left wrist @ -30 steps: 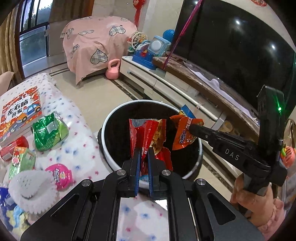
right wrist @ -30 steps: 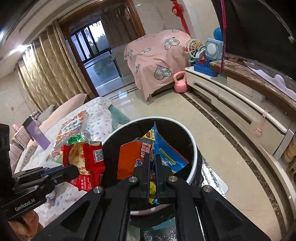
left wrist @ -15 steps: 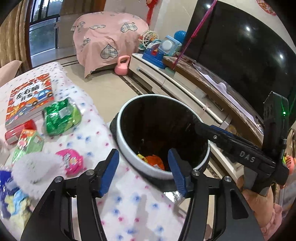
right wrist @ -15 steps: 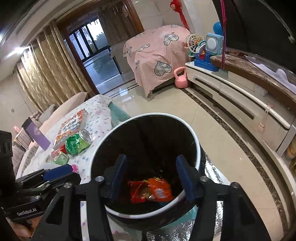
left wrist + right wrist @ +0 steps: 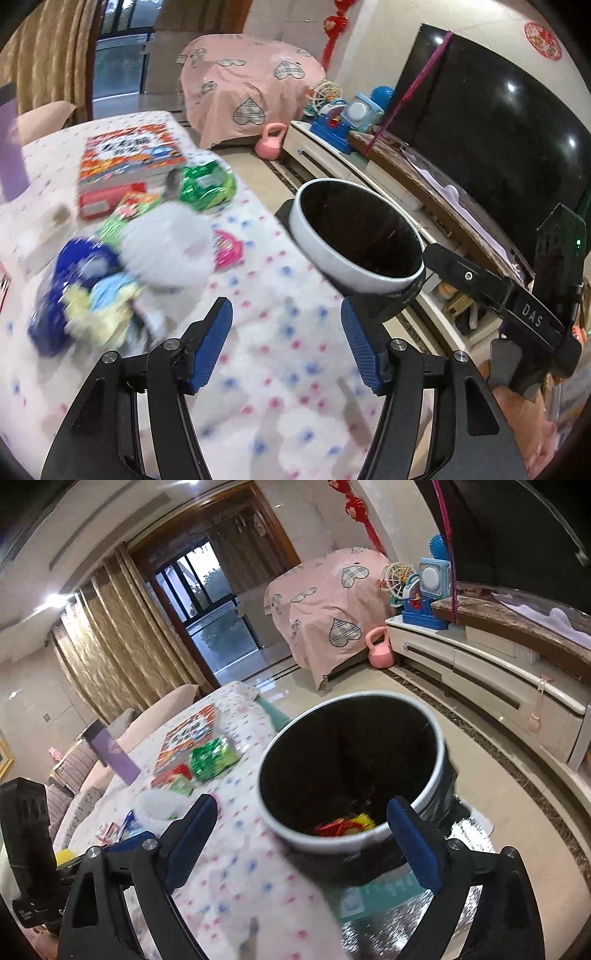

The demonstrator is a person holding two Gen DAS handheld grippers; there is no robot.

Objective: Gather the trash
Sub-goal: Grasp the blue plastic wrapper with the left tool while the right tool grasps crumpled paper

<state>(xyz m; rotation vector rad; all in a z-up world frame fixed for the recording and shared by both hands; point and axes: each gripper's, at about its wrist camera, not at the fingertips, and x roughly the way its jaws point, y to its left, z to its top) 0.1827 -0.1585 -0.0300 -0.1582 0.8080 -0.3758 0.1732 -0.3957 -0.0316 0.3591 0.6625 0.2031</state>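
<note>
A white-rimmed black trash bin (image 5: 354, 271) stands beside the flowered table; it also shows in the right wrist view (image 5: 332, 843), with red and yellow wrappers (image 5: 341, 827) at its bottom. My left gripper (image 5: 286, 347) is open and empty over the tablecloth, left of the bin. My right gripper (image 5: 303, 840) is open and empty at the bin's near rim. On the table lie a green wrapper (image 5: 207, 184), a pink packet (image 5: 229, 249), a white round thing (image 5: 166, 251) and a blue-yellow pile (image 5: 81, 291).
A red children's book (image 5: 129, 155) and a red pack (image 5: 107, 199) lie at the table's far side. A TV stand (image 5: 498, 679) with toys runs along the right. A pink kettlebell (image 5: 380, 653) sits on the floor by a covered piece of furniture (image 5: 328, 605).
Both grippers opened and dropped their wrappers into the bin. Since then both have swung left, away from the bin and toward the table; the left view is blurred by motion.
</note>
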